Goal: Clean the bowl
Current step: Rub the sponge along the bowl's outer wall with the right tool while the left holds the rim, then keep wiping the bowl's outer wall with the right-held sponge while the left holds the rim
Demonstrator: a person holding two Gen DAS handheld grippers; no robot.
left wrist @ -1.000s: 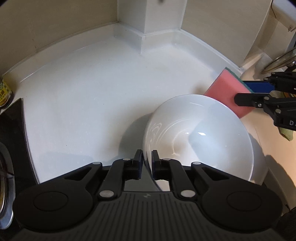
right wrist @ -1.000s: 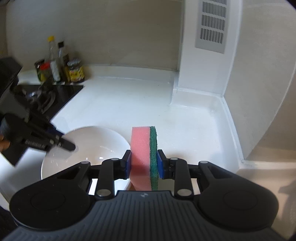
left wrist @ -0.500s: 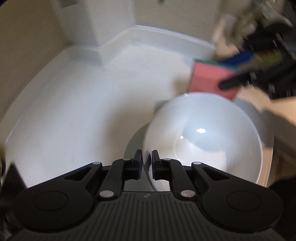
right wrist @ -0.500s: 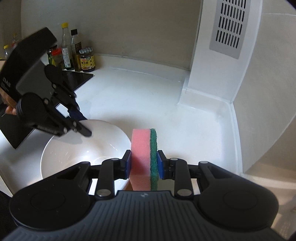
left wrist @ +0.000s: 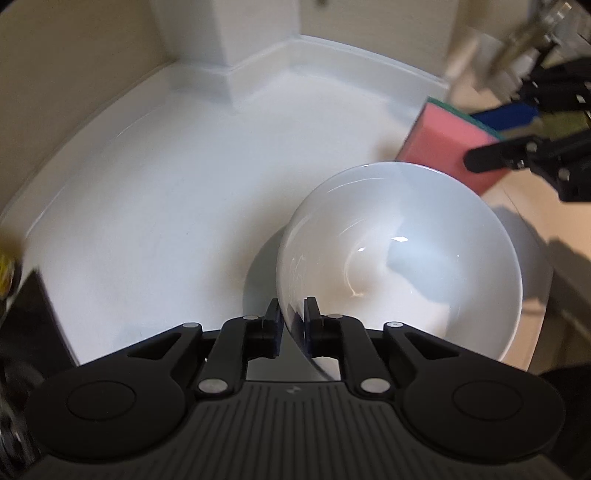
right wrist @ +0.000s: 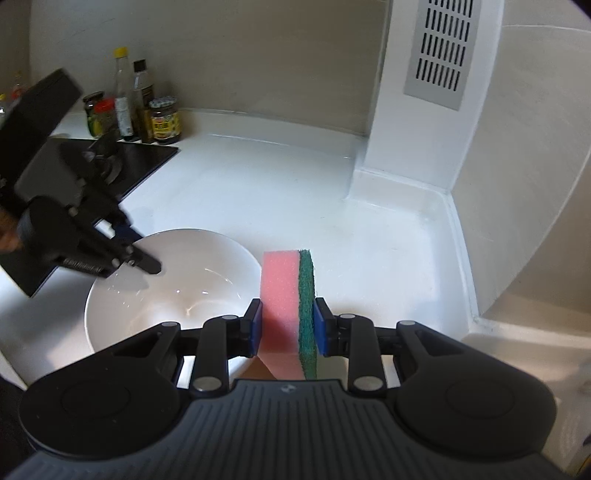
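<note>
A white bowl [left wrist: 406, 258] [right wrist: 177, 295] sits tilted at the near edge of the white counter, with a shadow under it. My left gripper [left wrist: 291, 317] [right wrist: 142, 251] has the bowl's near rim between its pads. Its jaws are closing on that rim, and the wall runs slantwise across the gap, touching both pads. A pink sponge with a green scouring side [right wrist: 280, 288] [left wrist: 439, 147] stands upright in my right gripper [right wrist: 288, 321] [left wrist: 487, 136], which is shut on it. The sponge hangs just outside the bowl's rim, on the side away from my left gripper.
The white counter [left wrist: 166, 203] ends at a white pillar with a vent grille [right wrist: 436, 55] in the back corner. Several bottles and jars [right wrist: 147, 110] stand at the back left beside a black stove top [right wrist: 140, 162]. A blurred metal tap [left wrist: 528, 33] shows at the top right.
My left wrist has rolled, so its view of the counter has swung. The gap between its pads is wider than a second ago, with the rim still in it. The sponge stays gripped.
</note>
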